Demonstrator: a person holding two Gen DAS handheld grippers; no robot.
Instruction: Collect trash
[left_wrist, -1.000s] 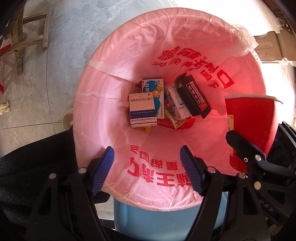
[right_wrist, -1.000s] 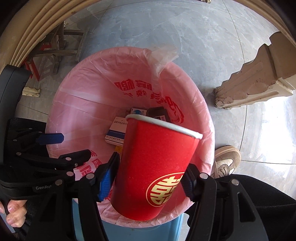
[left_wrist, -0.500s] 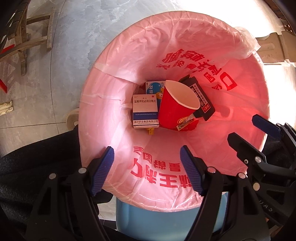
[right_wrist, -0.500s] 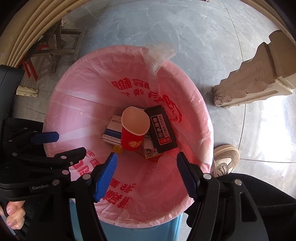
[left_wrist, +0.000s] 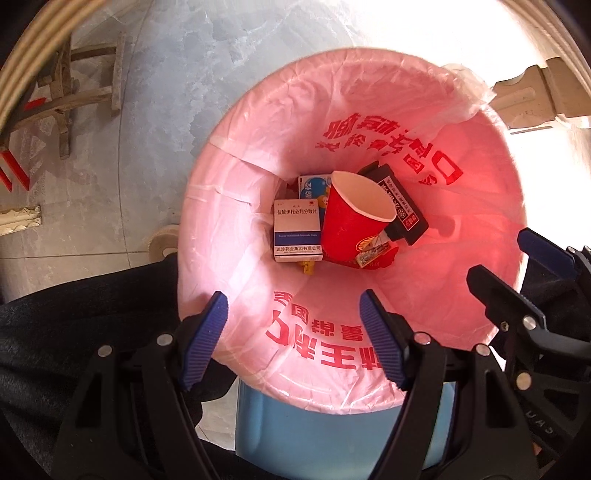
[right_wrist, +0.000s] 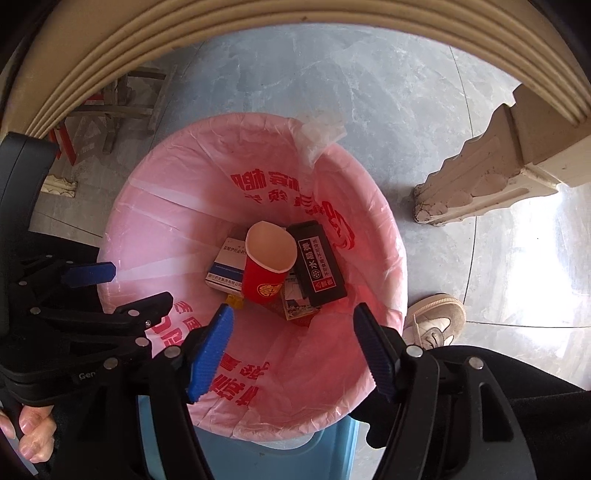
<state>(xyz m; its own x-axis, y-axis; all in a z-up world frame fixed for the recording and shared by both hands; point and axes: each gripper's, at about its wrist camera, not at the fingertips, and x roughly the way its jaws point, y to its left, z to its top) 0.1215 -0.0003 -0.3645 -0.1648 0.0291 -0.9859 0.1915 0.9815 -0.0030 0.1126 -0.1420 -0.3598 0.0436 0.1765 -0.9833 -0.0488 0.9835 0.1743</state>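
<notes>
While both tongs hang agape and empty over the pink-lined bin (left_wrist: 480, 206), left tongs (left_wrist: 293, 339), right tongs (right_wrist: 291, 347), red cup (right_wrist: 264, 273) lying at bin bottom, black box (right_wrist: 319, 269) at its three o'clock, white box (left_wrist: 297, 229) at nine.

Bright daylight enters from three o'clock, blowing out the floor (left_wrist: 554, 155) there. The pink bag (right_wrist: 177, 229) glows evenly. Edges curve and darken; focus stays sharp.

Black-framed left tool (left_wrist: 293, 347) and right tool (right_wrist: 291, 345) with ribbed blue pads (right_wrist: 210, 350), silver screws, pale lettering; dark trousers (left_wrist: 74, 332), beige-and-white sneaker (right_wrist: 436, 321).
</notes>
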